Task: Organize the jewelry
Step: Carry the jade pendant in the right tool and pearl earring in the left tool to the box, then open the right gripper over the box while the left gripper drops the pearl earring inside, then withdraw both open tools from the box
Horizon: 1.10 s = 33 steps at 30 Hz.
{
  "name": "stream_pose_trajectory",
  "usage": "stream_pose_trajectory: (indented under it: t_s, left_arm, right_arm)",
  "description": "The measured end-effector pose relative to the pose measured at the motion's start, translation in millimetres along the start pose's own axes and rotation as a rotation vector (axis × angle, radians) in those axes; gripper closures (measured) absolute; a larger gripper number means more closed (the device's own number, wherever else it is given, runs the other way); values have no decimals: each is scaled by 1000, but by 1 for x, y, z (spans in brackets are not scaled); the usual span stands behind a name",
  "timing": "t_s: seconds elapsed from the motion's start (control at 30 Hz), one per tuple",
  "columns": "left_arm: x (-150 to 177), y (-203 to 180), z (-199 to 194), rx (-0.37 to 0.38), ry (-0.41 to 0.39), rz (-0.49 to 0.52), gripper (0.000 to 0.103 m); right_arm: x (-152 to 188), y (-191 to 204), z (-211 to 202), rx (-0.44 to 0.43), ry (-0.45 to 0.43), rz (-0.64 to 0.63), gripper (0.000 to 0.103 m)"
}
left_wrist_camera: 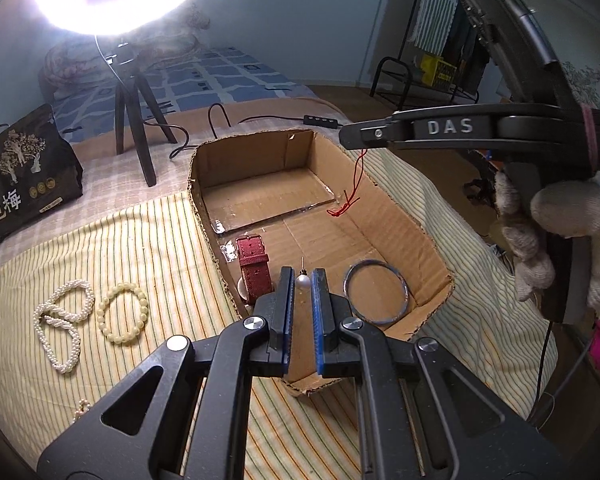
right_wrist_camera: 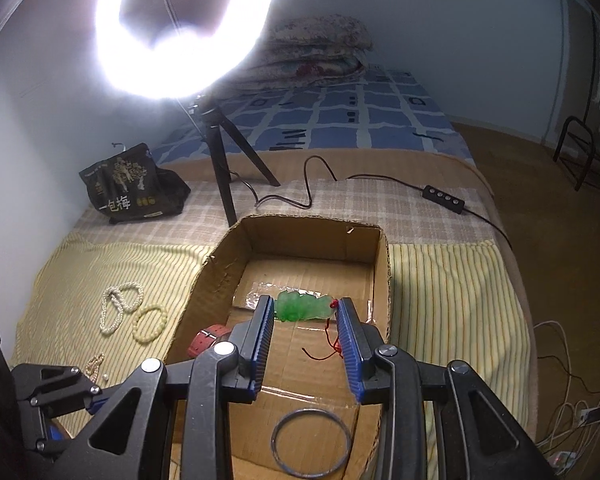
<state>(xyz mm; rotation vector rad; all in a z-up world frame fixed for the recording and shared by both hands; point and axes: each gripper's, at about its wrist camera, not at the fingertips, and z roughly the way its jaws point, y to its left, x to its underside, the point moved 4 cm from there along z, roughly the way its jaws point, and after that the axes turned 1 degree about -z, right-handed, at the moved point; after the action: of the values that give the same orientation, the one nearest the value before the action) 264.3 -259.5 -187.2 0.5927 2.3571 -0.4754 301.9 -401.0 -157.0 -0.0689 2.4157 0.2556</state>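
Bedroom setup, everything's laid out on a bed with a striped yellow cloth [left_wrist_camera: 148,248] over it. Closest to me, my left tongs [left_wrist_camera: 302,280] are clenched on a little pearl earring [left_wrist_camera: 302,281], stud pointing up, hovering over the near end of the cardboard box [left_wrist_camera: 404,216]. Inside the box there's a metal bangle [left_wrist_camera: 376,293] on the right and a red watch [left_wrist_camera: 254,268] on the left. My right tongs [right_wrist_camera: 305,312] are grasping a green jade pendant [right_wrist_camera: 303,307] above the box's middle, red cord [right_wrist_camera: 334,344] dangling down from it. Out on the cloth to the left sit a pearl necklace [left_wrist_camera: 62,322] and a cream bead bracelet [left_wrist_camera: 122,307], just beside each other. Further back, a dark snack bag [right_wrist_camera: 134,184] and the ring light [right_wrist_camera: 186,28] on its tripod.
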Motion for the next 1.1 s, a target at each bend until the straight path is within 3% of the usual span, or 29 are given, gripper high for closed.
stream_pose_trajectory:
  t_s: [0.3,0.43,0.47,0.5,0.57,0.67,0.77,1.1]
  left_arm:
    - [1,-1,6,-2,11,2,97]
    - [1,-2,8,-12,20,6,96]
    - [2,-2,9,-12,23,6,87]
    - [2,-2,9,-15,22,6,72]
    - [1,-1,7,-20,6,5,58]
    - [2,-1,4,-24,-1,12,56]
    - [2,0,2,-32,-5,15,42]
    - [1,1,-11,-39,-24,18,41]
  right_arm:
    - [5,-5,12,10,17,6,68]
    - [5,-5,11,30,2,5,38]
    - [5,-5,11,33,-4,6,39]
    - [4,-5,10,36,-4,7,39]
    - [4,-5,10,45,-4,9,23]
    - [4,-4,7,68,-22,7,14]
    - [4,-4,6,84,-14,15,5]
    - [4,3,-5,114,-21,9,4]
